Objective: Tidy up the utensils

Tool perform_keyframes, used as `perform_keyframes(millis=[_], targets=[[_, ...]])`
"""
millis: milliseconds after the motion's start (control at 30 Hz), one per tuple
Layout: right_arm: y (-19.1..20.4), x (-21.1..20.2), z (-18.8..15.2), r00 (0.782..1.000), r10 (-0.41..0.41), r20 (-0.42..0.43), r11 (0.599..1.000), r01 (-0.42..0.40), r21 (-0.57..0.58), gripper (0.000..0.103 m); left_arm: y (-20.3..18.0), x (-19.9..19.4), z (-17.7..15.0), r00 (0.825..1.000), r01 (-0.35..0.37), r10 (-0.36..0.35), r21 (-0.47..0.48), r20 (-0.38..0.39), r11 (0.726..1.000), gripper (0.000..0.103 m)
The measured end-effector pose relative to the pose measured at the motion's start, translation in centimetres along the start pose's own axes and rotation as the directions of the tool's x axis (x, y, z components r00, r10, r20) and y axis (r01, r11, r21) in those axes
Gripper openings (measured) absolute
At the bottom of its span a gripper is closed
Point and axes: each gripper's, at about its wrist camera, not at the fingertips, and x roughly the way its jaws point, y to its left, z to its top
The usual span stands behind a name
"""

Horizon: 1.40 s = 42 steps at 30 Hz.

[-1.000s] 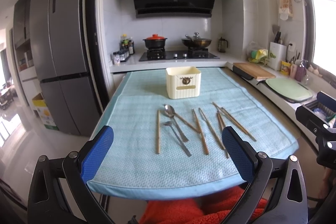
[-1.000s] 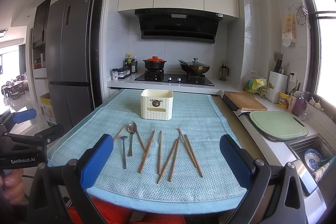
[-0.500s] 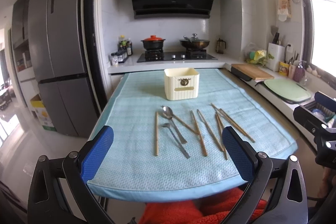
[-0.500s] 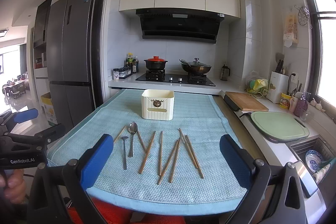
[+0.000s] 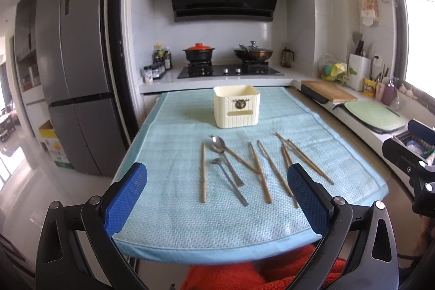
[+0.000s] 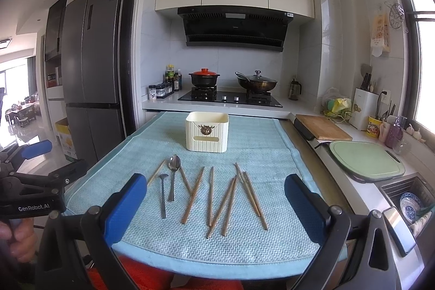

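Several wooden chopsticks [image 5: 261, 172] [image 6: 229, 205] lie spread on a light blue mat [image 5: 174, 143] [image 6: 261, 143], beside a large metal spoon [image 5: 227, 161] [image 6: 173, 175] and a small metal spoon [image 5: 229, 181] [image 6: 162, 195]. A cream utensil box [image 5: 236, 105] [image 6: 207, 131] stands upright behind them. My left gripper [image 5: 217, 197] hangs open over the mat's near edge, holding nothing. My right gripper [image 6: 214, 204] is likewise open and empty, short of the chopsticks. Each gripper shows at the other view's side, the right gripper [image 5: 407, 154] and the left gripper [image 6: 35, 181].
A stove with a red-lidded pot [image 5: 198, 53] and a wok [image 5: 253, 53] lies beyond the table. A wooden board [image 6: 322, 127], green cutting board [image 6: 365, 158] and sink with dishes [image 6: 407, 204] run along the right counter. A grey fridge [image 5: 73, 72] stands left. Orange fabric [image 5: 258, 273] sits below.
Both grippers have drifted slightly; the mat and utensils sit a little differently in the views. Nothing was taken hold of, and both stay open.
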Motion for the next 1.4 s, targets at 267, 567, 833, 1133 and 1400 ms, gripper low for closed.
perform_keyframes(millis=[267,567,833,1133,1400], targets=[[-0.4,1.9,0.1,0.999,0.013,-0.037,1.0,-0.013,0.011,0.103,0.3,2.1,0.3,0.999,0.01,-0.011,-0.008,-0.034,1.0,0.103],[-0.8,5.4,0.2,0.994,0.004,-0.107,1.0,-0.003,0.012,0.103,1.1,5.7,0.4,0.994,0.007,-0.01,-0.028,-0.104,1.0,0.103],[-2.1,9.2,-0.4,0.987,-0.009,-0.16,0.999,0.014,0.031,0.103,1.7,10.2,0.1,0.982,-0.01,0.003,-0.039,-0.189,0.999,0.103],[-4.0,13.2,0.6,0.987,-0.033,-0.16,0.997,0.043,0.059,0.091,2.9,14.0,0.6,0.974,-0.021,0.003,-0.079,-0.227,0.997,0.103],[-4.8,17.2,-0.4,0.975,0.014,-0.223,0.998,0.001,0.063,0.062,4.7,17.9,0.4,0.96,-0.039,0.008,-0.108,-0.279,0.993,0.103]])
